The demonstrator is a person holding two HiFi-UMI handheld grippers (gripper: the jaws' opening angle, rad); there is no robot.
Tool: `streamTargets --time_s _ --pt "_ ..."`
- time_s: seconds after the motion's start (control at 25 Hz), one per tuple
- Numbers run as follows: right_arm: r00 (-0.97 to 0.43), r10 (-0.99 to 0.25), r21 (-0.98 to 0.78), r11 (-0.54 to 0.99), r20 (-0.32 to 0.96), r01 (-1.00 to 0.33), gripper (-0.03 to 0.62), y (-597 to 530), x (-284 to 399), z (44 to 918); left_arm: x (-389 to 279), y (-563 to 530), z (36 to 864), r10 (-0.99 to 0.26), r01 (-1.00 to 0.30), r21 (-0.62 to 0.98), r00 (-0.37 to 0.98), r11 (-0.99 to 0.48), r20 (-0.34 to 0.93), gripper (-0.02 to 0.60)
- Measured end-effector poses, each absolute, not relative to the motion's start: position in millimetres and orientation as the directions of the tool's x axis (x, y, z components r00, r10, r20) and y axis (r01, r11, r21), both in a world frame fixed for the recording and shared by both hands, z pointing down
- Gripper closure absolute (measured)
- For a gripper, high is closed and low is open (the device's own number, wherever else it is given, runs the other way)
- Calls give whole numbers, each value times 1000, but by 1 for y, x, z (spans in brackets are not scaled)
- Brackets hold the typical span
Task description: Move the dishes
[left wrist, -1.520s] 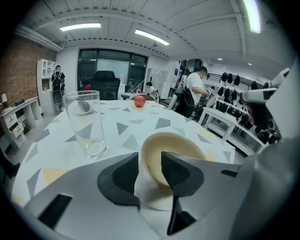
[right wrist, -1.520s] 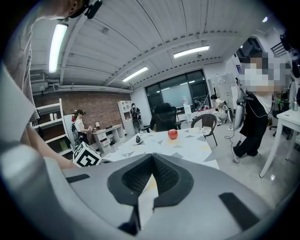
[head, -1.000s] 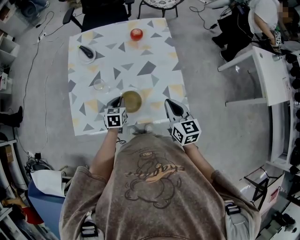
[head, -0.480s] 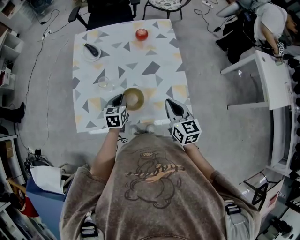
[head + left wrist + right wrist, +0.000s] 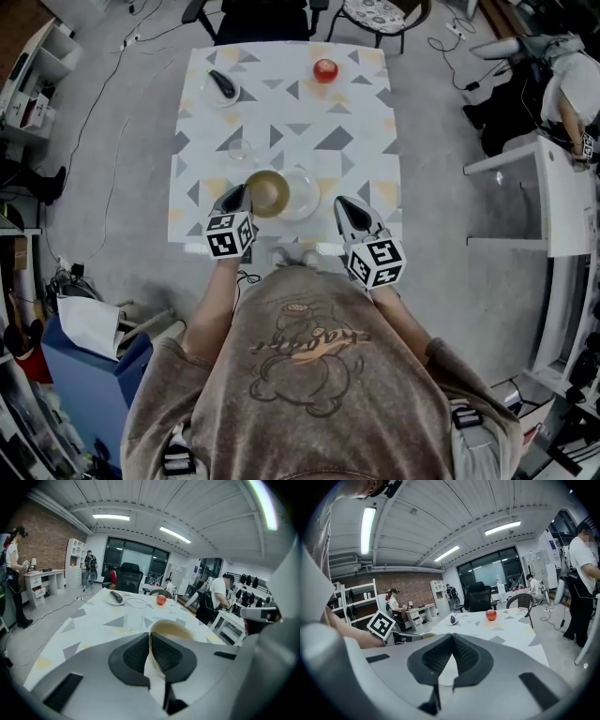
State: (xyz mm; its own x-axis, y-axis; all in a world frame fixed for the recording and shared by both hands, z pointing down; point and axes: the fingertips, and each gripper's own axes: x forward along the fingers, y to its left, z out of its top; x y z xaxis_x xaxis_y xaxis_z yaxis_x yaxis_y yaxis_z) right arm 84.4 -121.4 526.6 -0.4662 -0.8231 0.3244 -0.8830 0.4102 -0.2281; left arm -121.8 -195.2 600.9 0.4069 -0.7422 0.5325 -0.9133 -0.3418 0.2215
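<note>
The triangle-patterned worktop [image 5: 319, 141] stands on a grey floor [image 5: 441, 244], with chairs [image 5: 375, 13] at its far edge. The left gripper [image 5: 240, 200] is clamped on the rim of a tan bowl [image 5: 267, 192], which sits just ahead of it and overlaps a clear glass dish [image 5: 307, 195] to its right. The right gripper [image 5: 344, 204] has its jaws together on nothing, over the near edge. Beyond the left gripper are a small glass [image 5: 241, 150], a plate [image 5: 223, 89] and an apple [image 5: 325, 69]. Ahead of the right gripper the worktop is bare. A white desk [image 5: 553, 187] stands well off to its right.
</note>
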Motion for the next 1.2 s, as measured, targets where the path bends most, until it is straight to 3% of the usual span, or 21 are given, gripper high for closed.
streamTargets --time_s 0.64,1.2 --pt "-594 -737 -224 550 321 -804 591 -138 25 527 -208 -172 611 -804 -947 304 256 -98 537 549" --pt "-582 -739 -214 542 339 -812 591 -147 29 529 -221 -169 667 -760 -932 361 217 25 613 549"
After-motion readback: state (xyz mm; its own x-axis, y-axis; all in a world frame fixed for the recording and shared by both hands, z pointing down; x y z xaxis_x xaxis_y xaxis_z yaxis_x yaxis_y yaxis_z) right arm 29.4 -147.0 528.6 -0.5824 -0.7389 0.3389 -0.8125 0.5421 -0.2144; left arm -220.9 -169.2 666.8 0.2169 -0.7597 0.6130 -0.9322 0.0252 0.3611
